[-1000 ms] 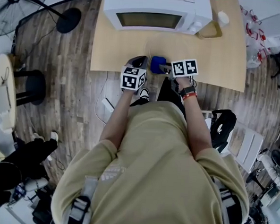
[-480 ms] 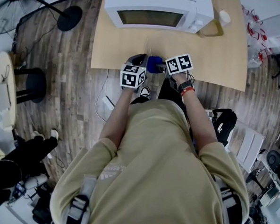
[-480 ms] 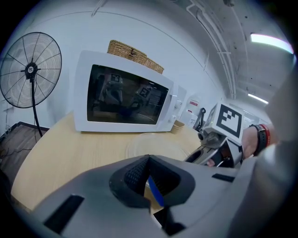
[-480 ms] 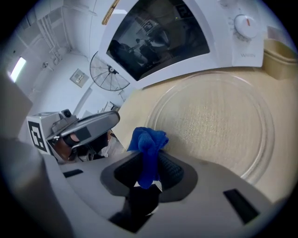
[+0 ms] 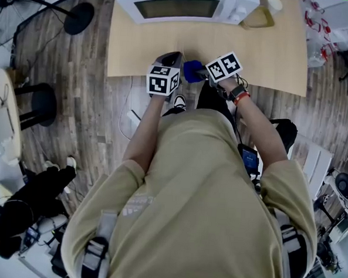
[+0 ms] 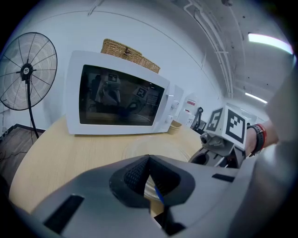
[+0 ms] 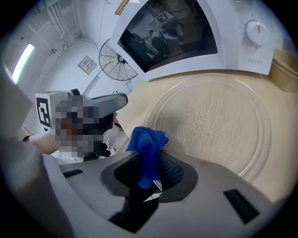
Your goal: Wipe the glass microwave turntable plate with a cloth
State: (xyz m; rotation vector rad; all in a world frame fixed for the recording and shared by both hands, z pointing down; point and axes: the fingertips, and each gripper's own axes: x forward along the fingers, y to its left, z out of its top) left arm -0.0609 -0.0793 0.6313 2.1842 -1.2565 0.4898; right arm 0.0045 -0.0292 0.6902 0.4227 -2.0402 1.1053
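Right gripper view: cloth at the plate rim, wipe judged barely begun
Right gripper (image 7: 150,168) clenched on blue cloth (image 7: 147,142) at near rim of glass plate (image 7: 209,121) on table (image 5: 267,59); left gripper (image 6: 148,180) pinches plate edge; most glass probably still to wipe

Glass turntable plate (image 7: 209,125): round, clear, with a raised ring moulded inside its rim. It lies on the table (image 5: 267,59), near the front edge. Its near rim sits between the jaws of the left hand-held gripper (image 6: 148,174), which are closed on it.

Cloth (image 7: 148,148): blue, bunched into a small wad. The jaws of the right hand-held gripper (image 7: 148,169) clamp it, and the wad stands out past the jaw tips, at the plate's near edge.
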